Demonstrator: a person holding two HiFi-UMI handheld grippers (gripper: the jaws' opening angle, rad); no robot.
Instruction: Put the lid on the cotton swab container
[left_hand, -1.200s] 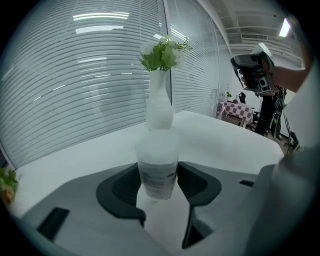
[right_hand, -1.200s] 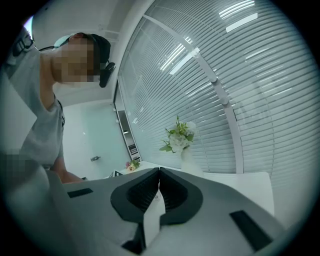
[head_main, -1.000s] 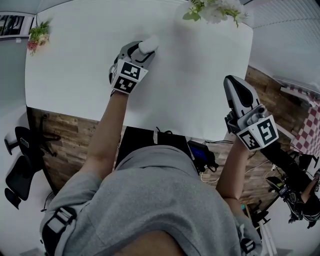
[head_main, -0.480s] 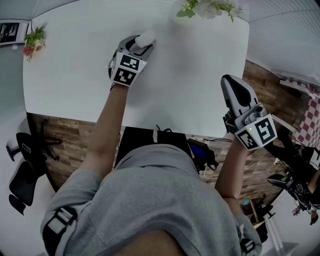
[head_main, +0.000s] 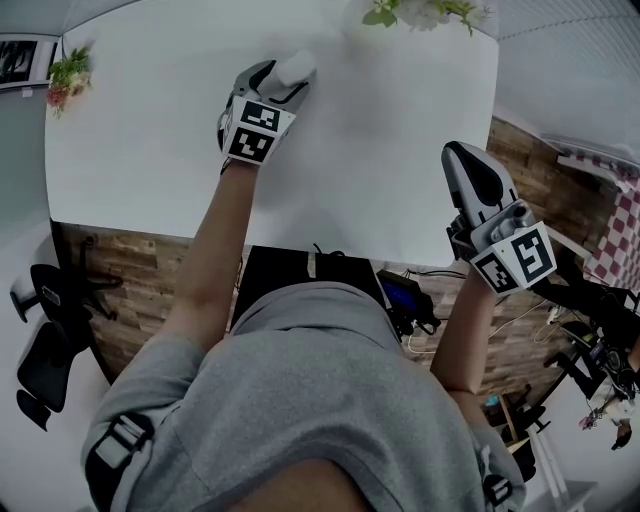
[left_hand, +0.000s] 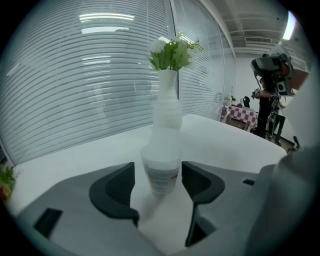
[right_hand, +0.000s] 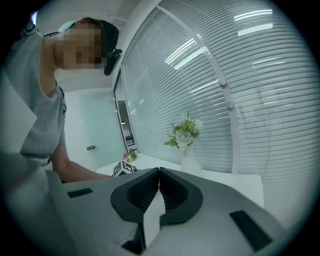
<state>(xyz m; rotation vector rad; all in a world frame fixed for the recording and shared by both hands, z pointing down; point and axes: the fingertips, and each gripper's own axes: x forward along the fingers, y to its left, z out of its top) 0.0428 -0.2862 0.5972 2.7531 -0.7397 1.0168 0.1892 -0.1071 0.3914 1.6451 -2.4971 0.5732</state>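
White table (head_main: 140, 150); translucent white cotton swab container (left_hand: 161, 167); white vase (left_hand: 167, 107); white-green flowers (left_hand: 172, 52)

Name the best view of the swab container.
Left gripper view: the container stands whole between the left gripper's jaws, which have just been opening. Head view shows only its top; right gripper view, nothing.

1. A white counter (head_main: 140, 140) fills the top of the head view.
2. A white vase (left_hand: 167, 107) with white flowers stands near its far edge.
3. Small pink flowers (head_main: 68, 78) sit at its left corner.
4. Window blinds (left_hand: 75, 75) hang behind the vase.
5. A black chair (head_main: 40, 340) stands on the left.
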